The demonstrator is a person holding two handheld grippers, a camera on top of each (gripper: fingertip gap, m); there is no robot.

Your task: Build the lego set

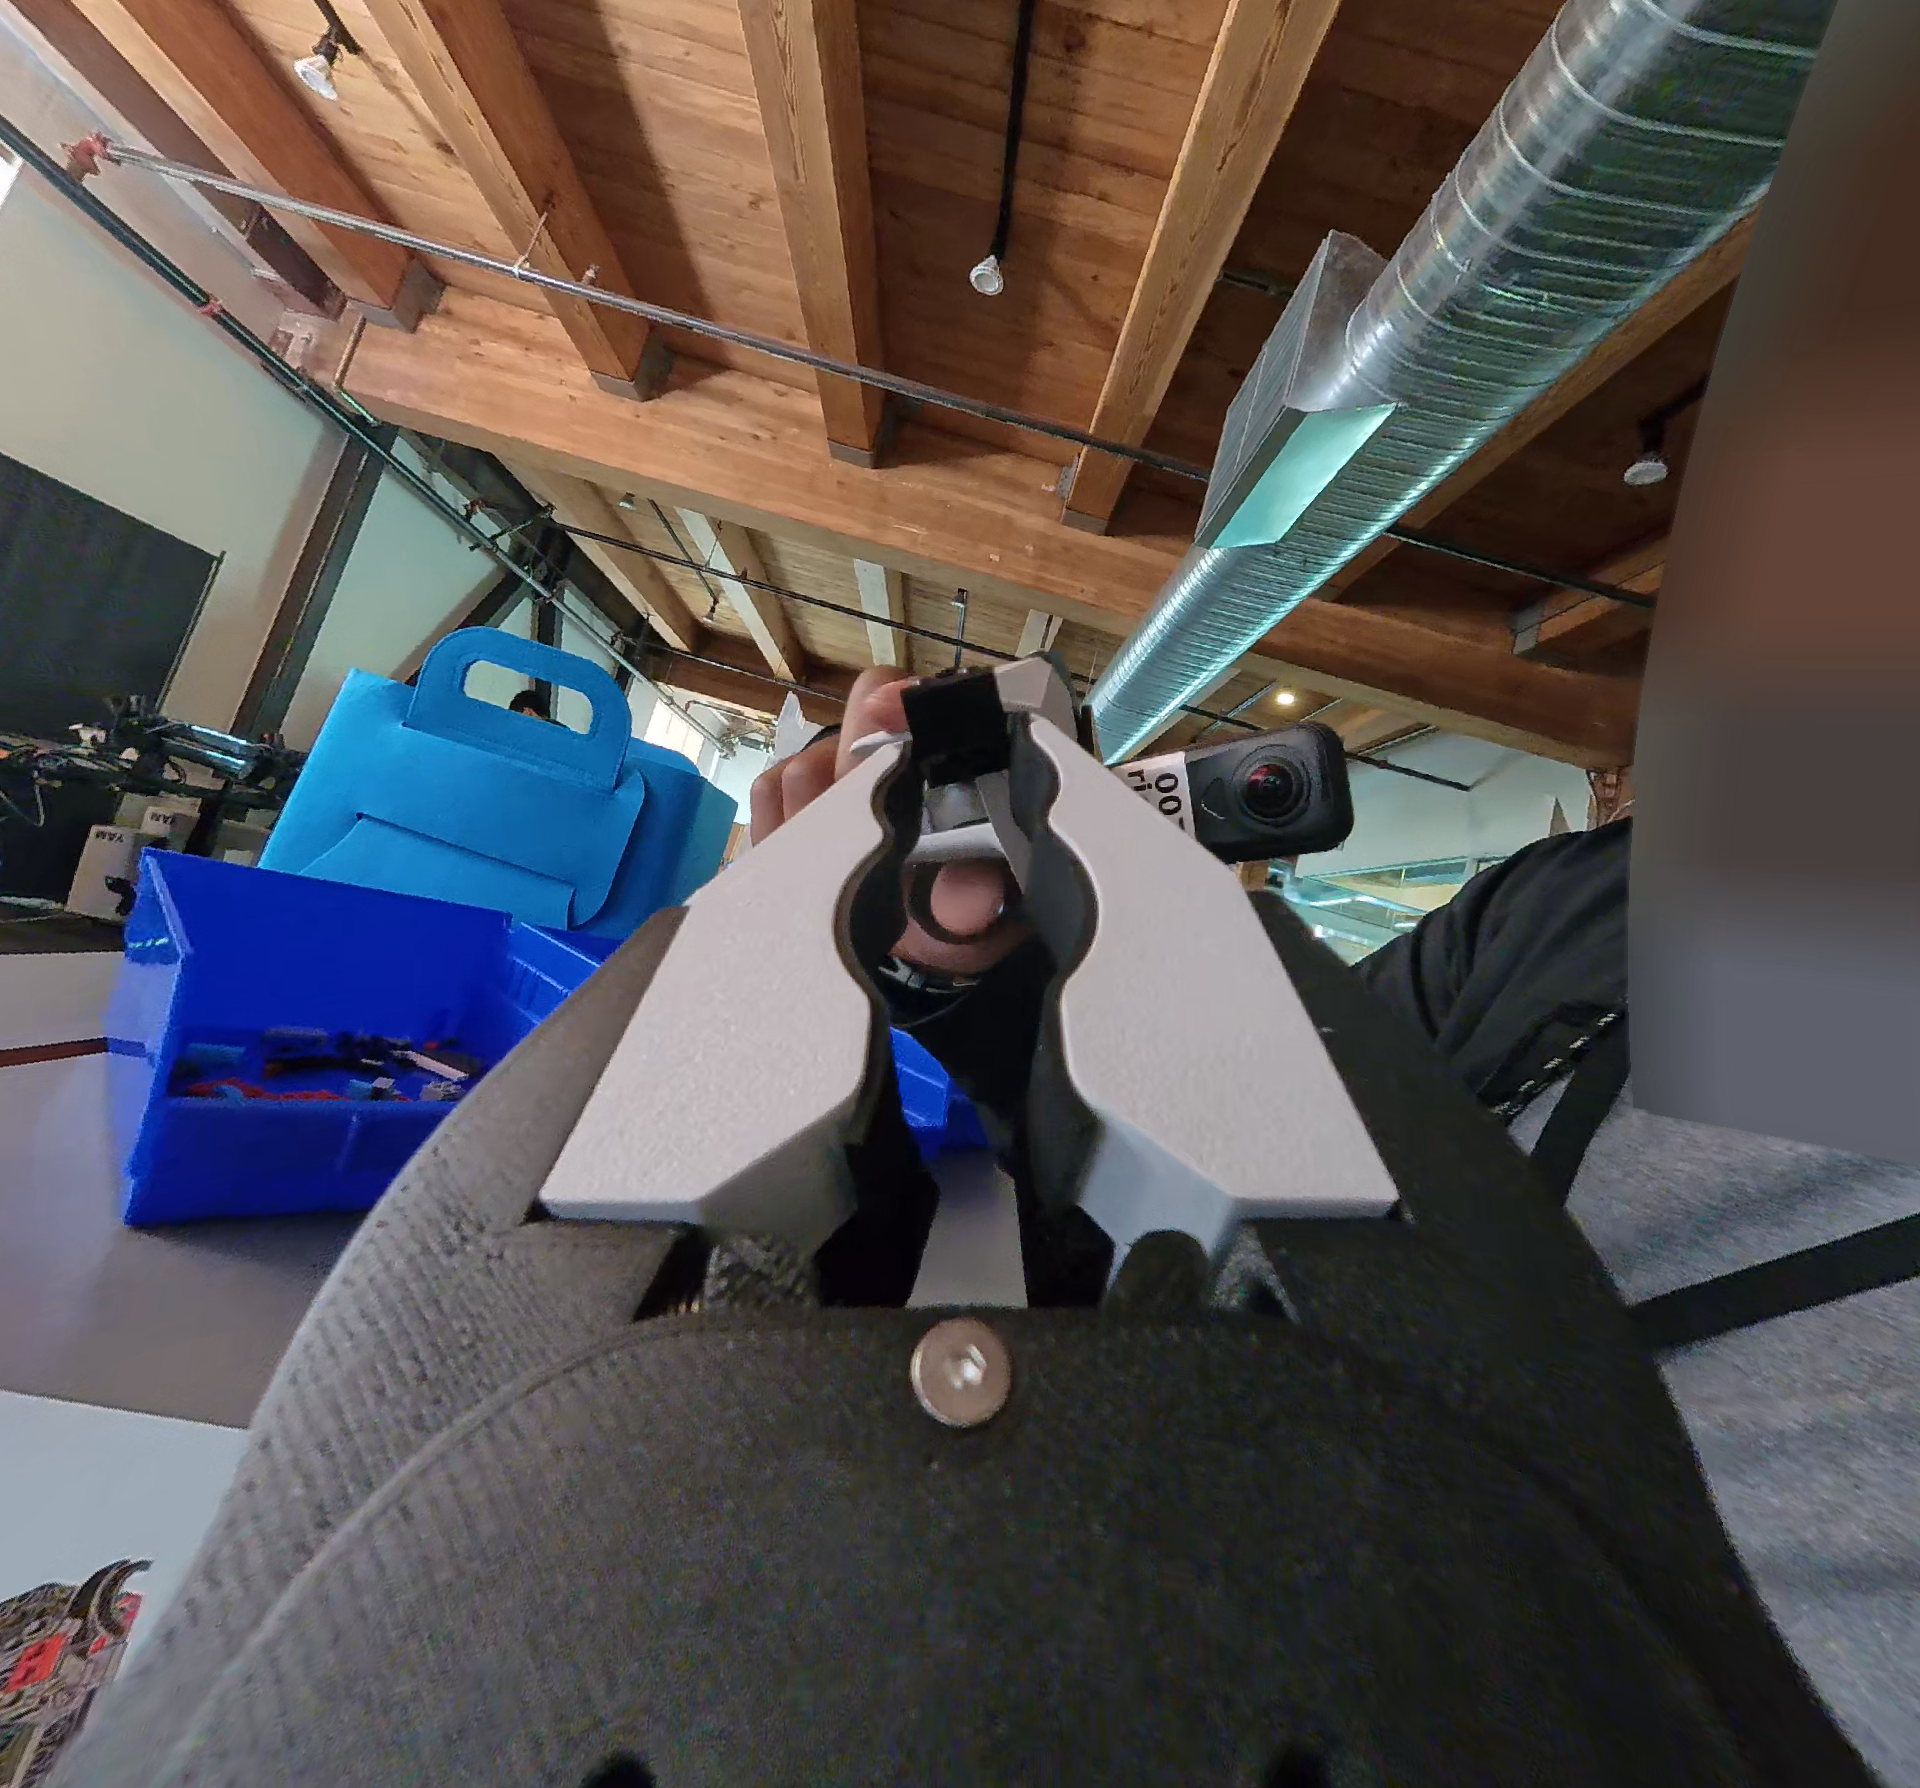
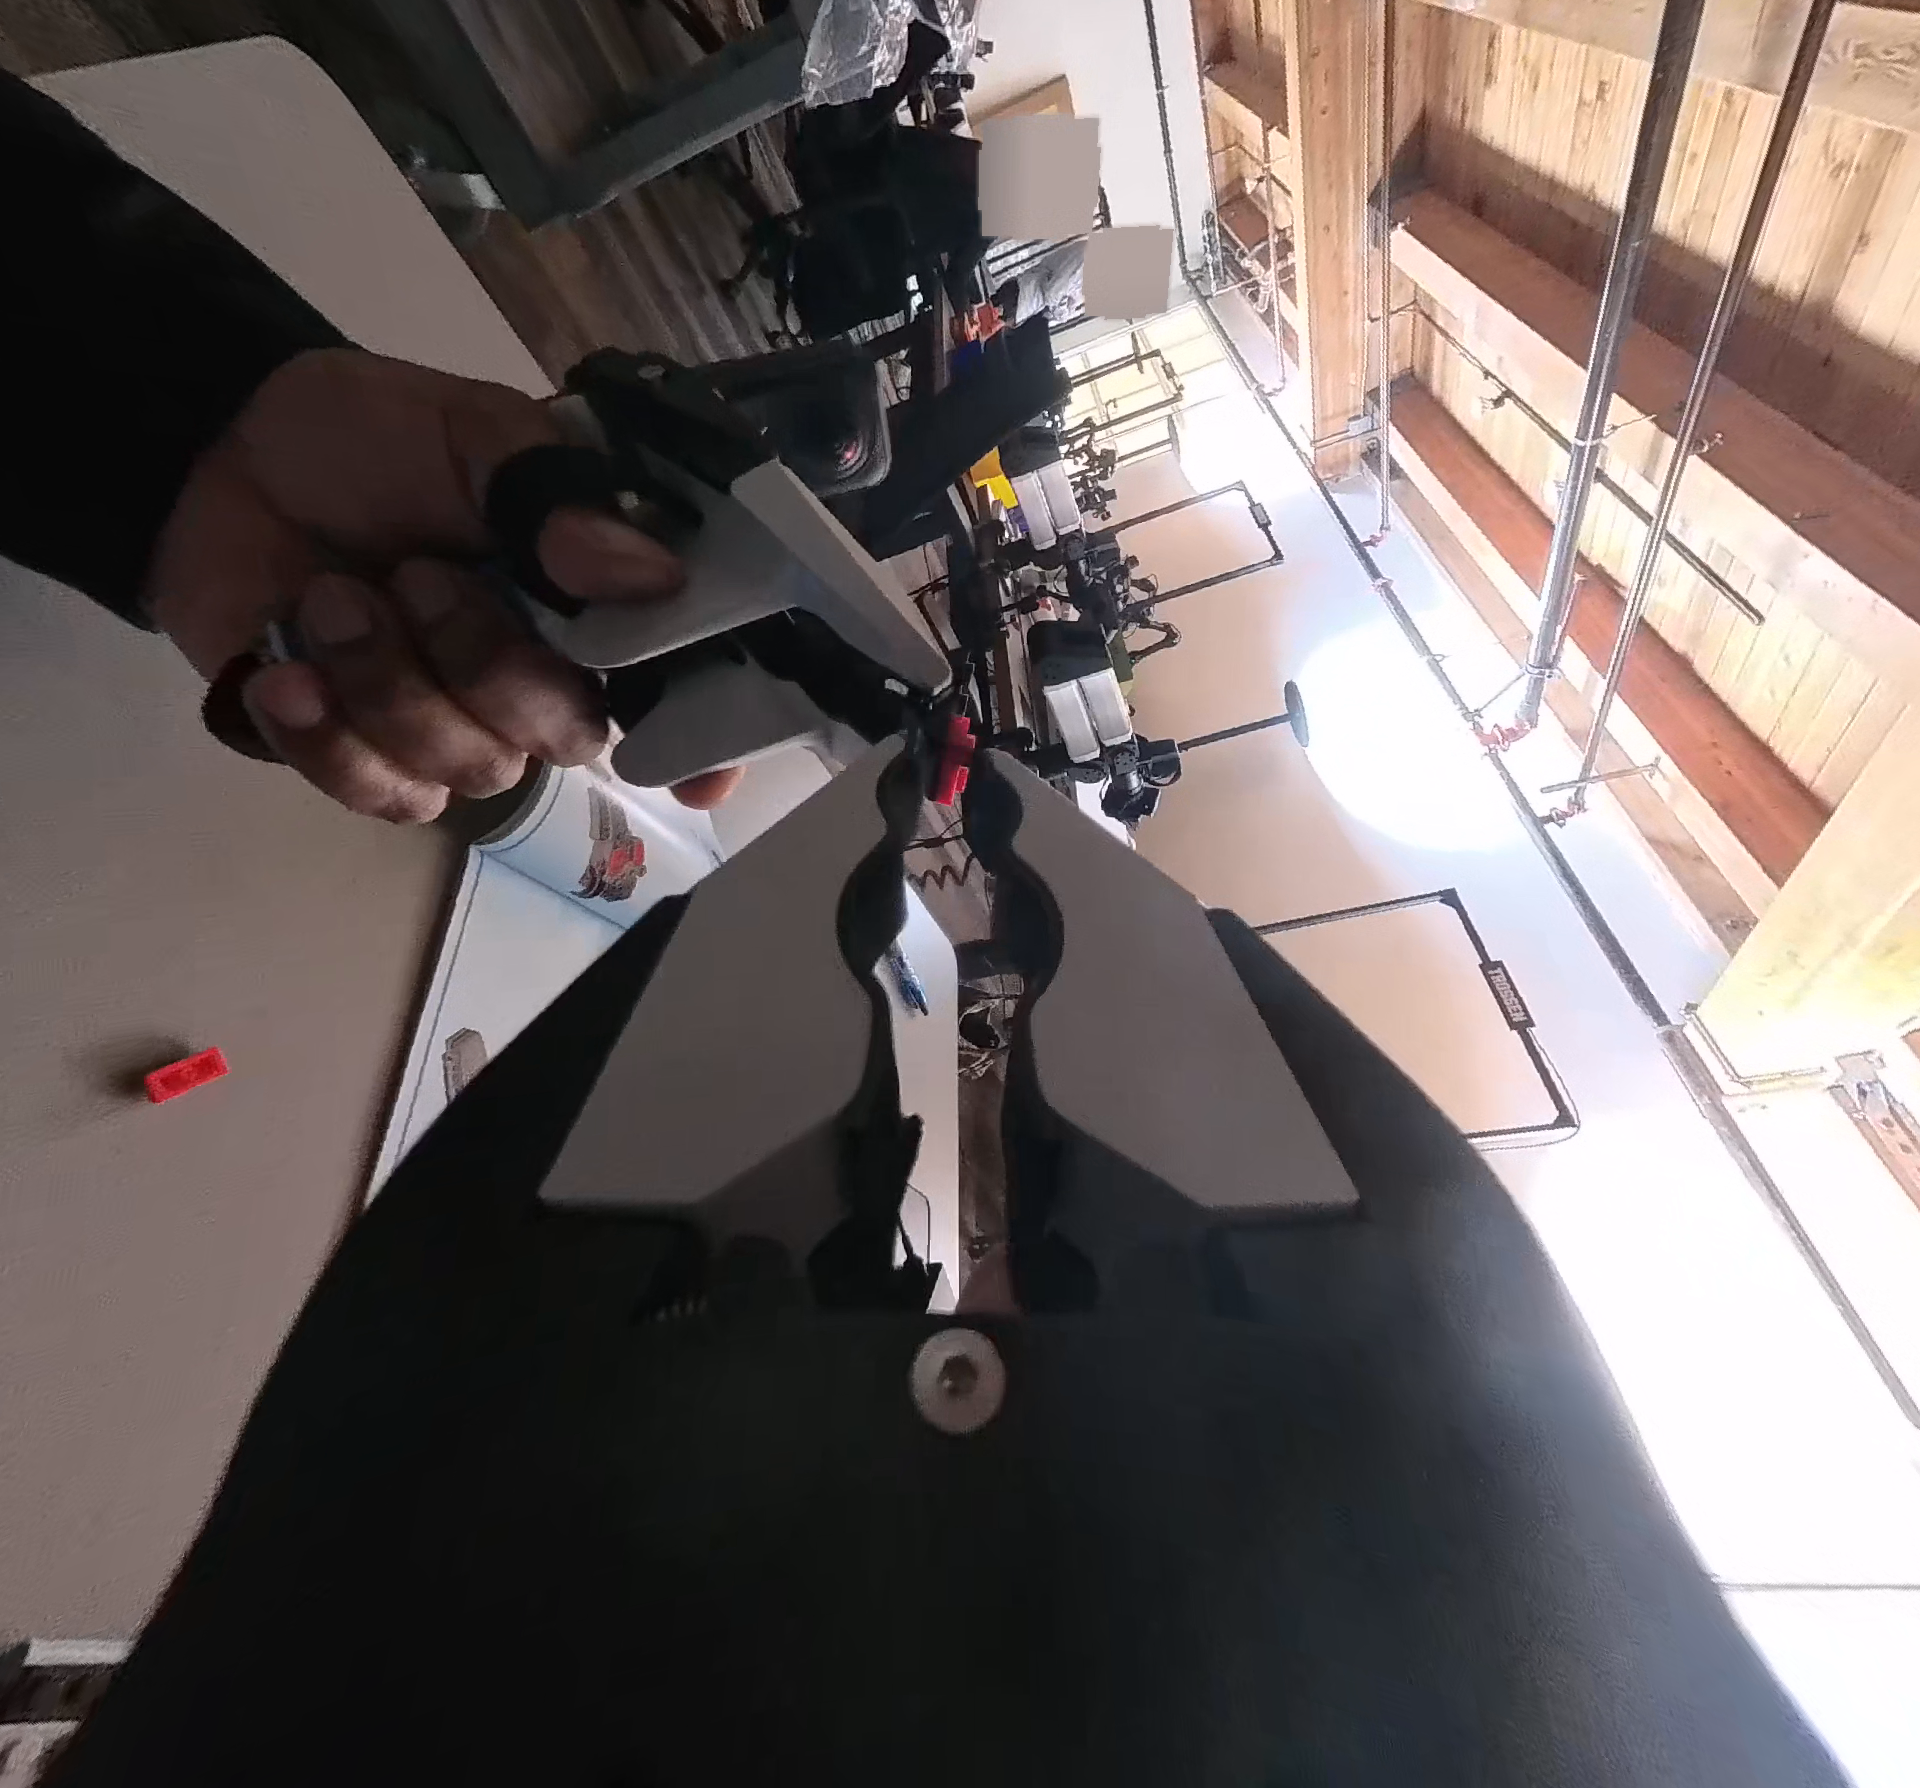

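Both grippers are raised off the table and meet tip to tip. My left gripper [image 1: 961,749] is shut on a small black lego piece [image 1: 943,712], seen against the ceiling. In the right wrist view that gripper [image 2: 920,689] comes in from the left in a person's hand [image 2: 395,616]. My right gripper [image 2: 940,762] is shut on a small red lego piece [image 2: 951,768], which touches the black piece [image 2: 914,712]. In the left wrist view the right gripper's grey fingertips [image 1: 1031,689] sit just behind the black piece. The red piece is hidden there.
A blue bin [image 1: 312,1156] with several loose pieces stands on the grey table at the left, with a blue felt bag [image 1: 488,803] behind it. A loose red brick [image 2: 185,1075] lies on the table [image 2: 156,907]. The instruction booklet [image 2: 613,865] lies below the grippers. Both grippers' tips are close together, under 4 cm apart.
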